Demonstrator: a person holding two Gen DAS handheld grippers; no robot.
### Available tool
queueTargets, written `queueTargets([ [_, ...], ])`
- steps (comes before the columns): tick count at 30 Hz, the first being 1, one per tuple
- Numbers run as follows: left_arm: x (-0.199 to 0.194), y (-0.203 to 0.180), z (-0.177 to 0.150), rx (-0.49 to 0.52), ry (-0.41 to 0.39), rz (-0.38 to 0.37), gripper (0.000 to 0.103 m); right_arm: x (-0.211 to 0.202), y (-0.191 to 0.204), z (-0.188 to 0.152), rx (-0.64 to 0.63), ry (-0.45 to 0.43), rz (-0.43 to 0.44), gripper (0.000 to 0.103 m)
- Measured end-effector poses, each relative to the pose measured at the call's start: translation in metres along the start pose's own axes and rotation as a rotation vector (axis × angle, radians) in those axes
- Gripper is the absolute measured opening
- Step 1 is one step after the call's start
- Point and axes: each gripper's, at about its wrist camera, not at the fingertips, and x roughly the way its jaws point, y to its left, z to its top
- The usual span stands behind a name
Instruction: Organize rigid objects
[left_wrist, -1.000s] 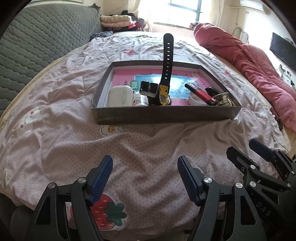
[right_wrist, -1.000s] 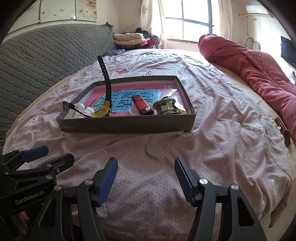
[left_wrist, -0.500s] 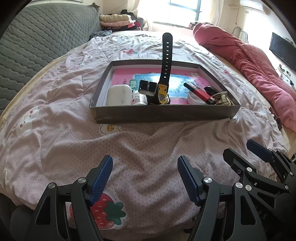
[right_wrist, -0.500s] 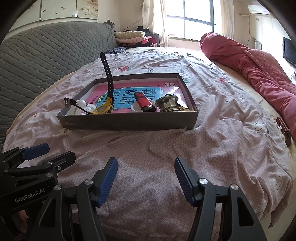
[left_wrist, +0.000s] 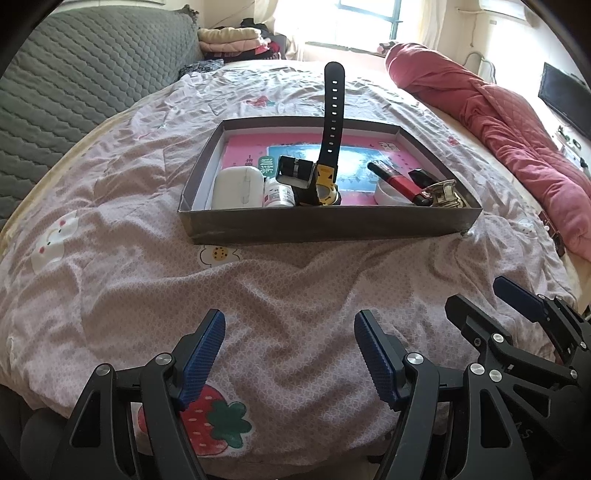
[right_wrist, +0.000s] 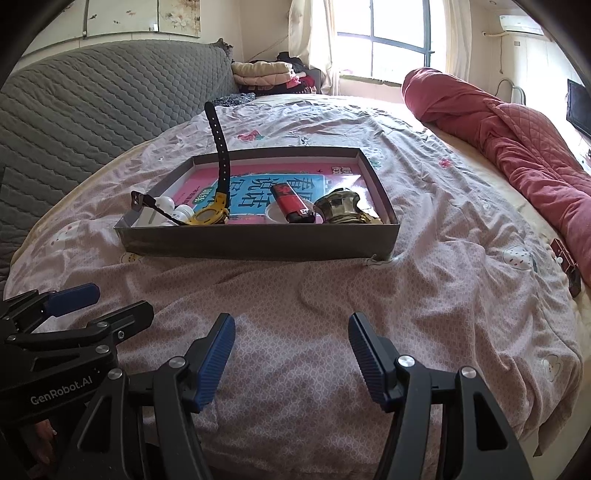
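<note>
A shallow grey box (left_wrist: 325, 225) (right_wrist: 258, 242) lies on the bed ahead of both grippers. Inside it are a yellow watch (left_wrist: 327, 184) (right_wrist: 212, 214) with its black strap standing upright, a white case (left_wrist: 238, 186), a small white bottle (left_wrist: 277, 194), a red lighter (left_wrist: 397, 181) (right_wrist: 290, 201) and a brass fitting (left_wrist: 445, 192) (right_wrist: 340, 208). My left gripper (left_wrist: 288, 354) hangs open over the bedspread, nothing between its blue pads. My right gripper (right_wrist: 291, 350) is open too and empty, close beside the left one. Each shows at the edge of the other's view.
The pink patterned bedspread (left_wrist: 258, 288) covers the bed around the box. A rolled red quilt (right_wrist: 517, 140) lies along the right side. A grey quilted headboard (right_wrist: 92, 107) stands at the left, folded clothes (right_wrist: 266, 72) at the back by the window.
The box sits slightly lower in both views than a second ago; both grippers stay open and empty.
</note>
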Motion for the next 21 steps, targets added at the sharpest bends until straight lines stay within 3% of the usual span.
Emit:
queueTargets([
  [21, 0.0045, 0.0016, 0.0005, 0.002, 0.011, -0.003, 0.074, 0.0036, -0.003, -0.001, 0.007, 0.007, 0.003, 0.063],
])
